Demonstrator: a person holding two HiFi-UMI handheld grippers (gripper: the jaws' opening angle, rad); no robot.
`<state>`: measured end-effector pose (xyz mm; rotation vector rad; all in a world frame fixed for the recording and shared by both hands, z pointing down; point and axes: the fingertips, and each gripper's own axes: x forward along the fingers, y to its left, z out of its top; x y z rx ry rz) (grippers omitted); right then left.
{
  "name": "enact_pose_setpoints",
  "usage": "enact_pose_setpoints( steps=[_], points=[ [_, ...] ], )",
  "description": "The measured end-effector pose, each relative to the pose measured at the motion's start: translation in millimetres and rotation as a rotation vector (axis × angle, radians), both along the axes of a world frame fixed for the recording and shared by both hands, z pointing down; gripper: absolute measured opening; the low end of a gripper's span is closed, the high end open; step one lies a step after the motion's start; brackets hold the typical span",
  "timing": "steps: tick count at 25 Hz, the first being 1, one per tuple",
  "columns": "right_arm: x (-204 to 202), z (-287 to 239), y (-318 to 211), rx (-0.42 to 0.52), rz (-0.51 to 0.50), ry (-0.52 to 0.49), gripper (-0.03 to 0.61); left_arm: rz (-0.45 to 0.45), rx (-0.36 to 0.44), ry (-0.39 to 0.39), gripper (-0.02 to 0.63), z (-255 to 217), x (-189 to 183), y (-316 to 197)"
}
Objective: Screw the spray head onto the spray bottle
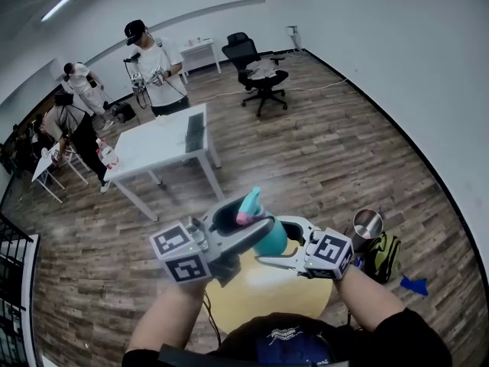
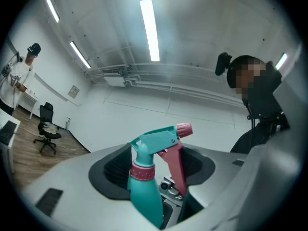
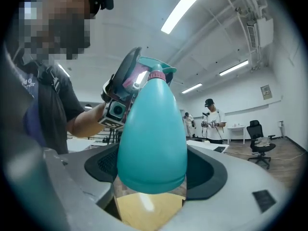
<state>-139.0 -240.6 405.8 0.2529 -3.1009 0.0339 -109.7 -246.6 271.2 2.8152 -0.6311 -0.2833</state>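
Tightening stage, judging by how things sit. At left, spread jaws on the left hand-held gripper (image 2: 154, 171), bracketing the spray head (image 2: 159, 137) with a gap showing at each pad, so no pinch there. Just below, a pink collar (image 2: 142, 172) already seated on the neck of the bottle (image 3: 151, 134). At right, the right hand-held gripper (image 3: 153, 179) pinching the bottle by its wide belly, with everything carried in the air above the yellow counter (image 1: 267, 295). Likely a fresh hold being taken for a tightening turn. Next: close the left jaws squarely on the head, keep the bottle clamped and steady, then twist one against the other until snug. Best to avoid squeezing the trigger (image 2: 177, 170).
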Motion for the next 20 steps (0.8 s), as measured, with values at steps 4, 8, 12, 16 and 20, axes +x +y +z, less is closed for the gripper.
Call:
enact_pose_setpoints(
  steps=[4,8,12,16,20],
  points=[
    [3,-6,15,-0.008,-0.1,-0.026,0.402,0.131,0.032,0.002,0.29,-7,6,16],
    [6,-7,30,-0.022,-0.2,-0.037,0.391,0.242,0.037,0.026,0.29,-10,10,27],
    [0,-6,43,-0.034,-0.266,-0.03,0.385,0.336,0.035,0.05,0.291,-9,4,38],
    [0,-3,52,-0.039,-0.324,-0.023,0.382,0.409,0.037,0.059,0.291,-6,3,46],
    [5,-1,62,-0.027,-0.368,-0.018,0.381,0.478,0.053,0.067,0.291,-4,7,58]
  ],
)
